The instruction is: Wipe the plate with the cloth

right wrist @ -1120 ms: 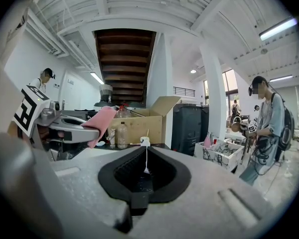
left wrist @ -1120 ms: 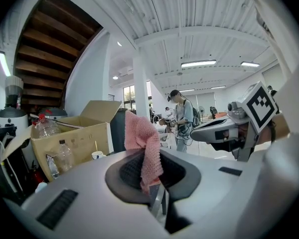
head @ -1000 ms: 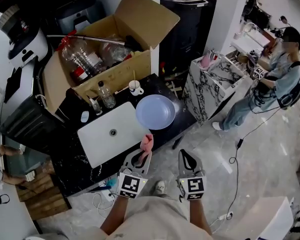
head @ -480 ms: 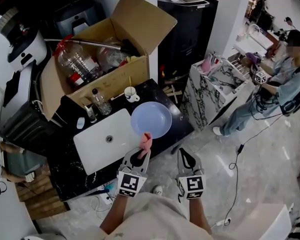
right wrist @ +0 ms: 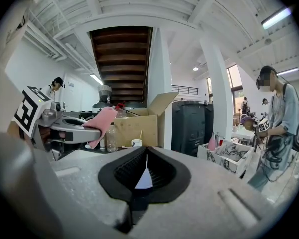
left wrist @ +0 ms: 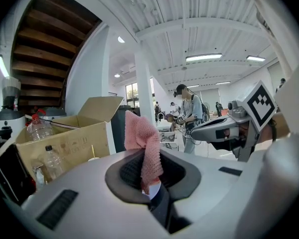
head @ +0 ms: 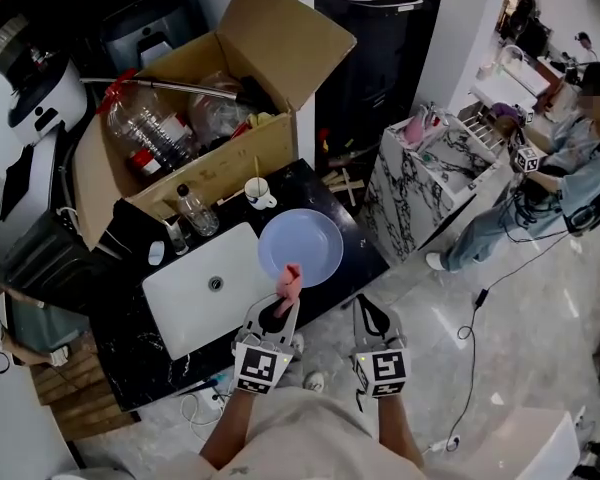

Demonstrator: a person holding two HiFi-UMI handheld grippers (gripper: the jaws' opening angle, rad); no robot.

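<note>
The left claw (head: 285, 302) is clamped on the pink cloth (head: 289, 281) by the near rim of the blue plate (head: 302, 245) on the dark counter (head: 358, 240); the right claw (head: 370, 314), jaws together, holds nothing; lower the cloth flat and sweep lightly, since the plate could slide.

Pink cloth being gripped, plate lying just ahead.
Pink knitted cloth (left wrist: 143, 148) is sitting pinched between the left gripper's (head: 283, 306) jaws, sticking up past the tips and drooping over. Pale blue round plate (head: 302, 246) is lying flat and empty just beyond those tips; can't tell if the cloth is touching it.
</note>
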